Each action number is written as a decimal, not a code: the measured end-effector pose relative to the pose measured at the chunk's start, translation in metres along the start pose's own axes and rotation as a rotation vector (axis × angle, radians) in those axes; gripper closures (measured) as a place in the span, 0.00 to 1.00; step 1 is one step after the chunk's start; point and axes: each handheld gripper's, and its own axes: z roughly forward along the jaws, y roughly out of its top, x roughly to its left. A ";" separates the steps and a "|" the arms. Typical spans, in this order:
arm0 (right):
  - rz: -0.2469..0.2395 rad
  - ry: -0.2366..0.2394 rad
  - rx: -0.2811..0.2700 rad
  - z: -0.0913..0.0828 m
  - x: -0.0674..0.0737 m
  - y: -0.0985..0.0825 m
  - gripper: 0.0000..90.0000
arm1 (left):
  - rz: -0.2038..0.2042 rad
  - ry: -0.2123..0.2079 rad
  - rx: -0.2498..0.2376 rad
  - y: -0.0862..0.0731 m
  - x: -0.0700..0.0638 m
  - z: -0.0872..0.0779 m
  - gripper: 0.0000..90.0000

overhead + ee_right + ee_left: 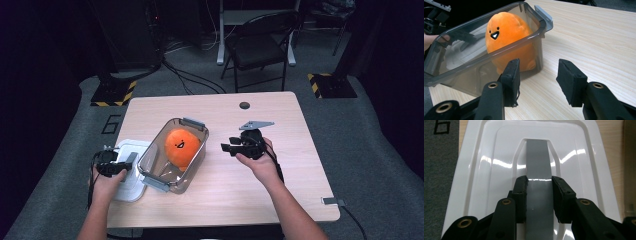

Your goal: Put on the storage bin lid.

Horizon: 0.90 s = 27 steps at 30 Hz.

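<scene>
A white lid [486,170] with a grey handle strip [537,162] down its middle lies flat at the table's left edge. My left gripper [539,187] is down on it, a pad pressed against each side of the strip. In the high view this gripper [129,162] sits on the lid [131,192], just left of a smoky clear container [150,159]. An orange plush [181,145] with a black face rests inside the container. My right gripper [537,75] hovers open and empty to the right of the container [474,72] and plush [506,30], also in the high view [226,148].
The light wooden table [280,130] has a round cable hole [244,105] at the back and a grey clip [332,201] at its front right edge. A folding chair [260,45] stands beyond the table. Bare tabletop stretches to the right of the container.
</scene>
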 end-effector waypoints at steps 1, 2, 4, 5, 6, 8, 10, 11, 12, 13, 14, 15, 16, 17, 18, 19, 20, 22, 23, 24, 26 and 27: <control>0.004 0.000 0.000 0.000 -0.001 0.000 0.58 | -0.005 -0.001 -0.008 0.001 0.000 -0.002 0.74; 0.004 0.000 0.000 0.000 -0.001 0.000 0.58 | -0.005 -0.001 -0.008 0.001 0.000 -0.002 0.74; 0.004 0.000 0.001 0.000 -0.001 0.000 0.58 | 0.003 0.003 -0.003 0.003 -0.001 -0.005 0.74; 0.002 0.002 0.000 0.000 0.000 0.000 0.58 | 0.009 0.006 -0.003 0.004 -0.001 -0.006 0.74; 0.002 0.002 0.000 0.000 0.000 0.000 0.58 | 0.007 0.004 -0.005 0.005 -0.001 -0.007 0.74; 0.003 0.000 0.003 0.000 0.001 0.000 0.58 | 0.003 0.002 -0.005 0.006 0.000 -0.009 0.74; 0.002 -0.001 0.001 0.000 0.001 0.000 0.58 | -0.003 -0.007 -0.005 0.007 0.001 -0.013 0.74; 0.003 -0.001 0.000 0.000 0.001 0.000 0.58 | -0.006 -0.010 -0.003 0.008 0.001 -0.014 0.74; 0.003 0.000 -0.001 0.000 0.000 0.000 0.58 | -0.008 -0.015 -0.004 0.008 0.001 -0.016 0.74; 0.003 0.000 -0.001 0.000 0.000 0.000 0.58 | -0.008 -0.015 -0.004 0.008 0.001 -0.016 0.74; 0.004 0.000 0.000 0.000 0.000 0.000 0.58 | -0.011 -0.015 -0.004 0.009 0.001 -0.017 0.74; 0.005 0.001 0.000 -0.001 0.000 0.000 0.58 | -0.013 -0.014 -0.003 0.012 0.001 -0.020 0.74; 0.005 0.001 0.000 -0.001 0.000 0.000 0.58 | -0.013 -0.014 -0.003 0.012 0.001 -0.020 0.74; 0.007 0.001 -0.002 -0.001 0.000 0.000 0.58 | -0.011 -0.016 0.004 0.014 0.001 -0.023 0.74; 0.011 0.003 -0.003 -0.001 -0.001 0.000 0.58 | -0.005 -0.012 0.001 0.016 0.001 -0.025 0.74; 0.011 0.003 -0.003 -0.001 -0.001 0.000 0.58 | -0.005 -0.014 0.002 0.018 0.001 -0.028 0.74; 0.013 0.002 -0.004 -0.001 -0.001 0.000 0.58 | -0.006 -0.012 0.001 0.021 0.001 -0.031 0.74; 0.012 0.005 -0.007 -0.002 -0.002 0.000 0.58 | -0.015 -0.028 -0.001 0.025 0.002 -0.038 0.74; 0.016 0.004 -0.008 -0.002 -0.002 0.000 0.58 | -0.017 -0.033 -0.011 0.030 0.002 -0.045 0.74; 0.014 0.005 -0.009 -0.002 -0.002 0.000 0.58 | -0.017 -0.033 -0.011 0.030 0.002 -0.045 0.74; 0.014 0.004 -0.009 -0.002 -0.002 0.000 0.58 | -0.006 -0.029 -0.018 0.035 0.003 -0.054 0.74; 0.014 0.004 -0.010 -0.002 -0.002 0.000 0.58 | -0.010 -0.032 -0.023 0.036 0.003 -0.056 0.74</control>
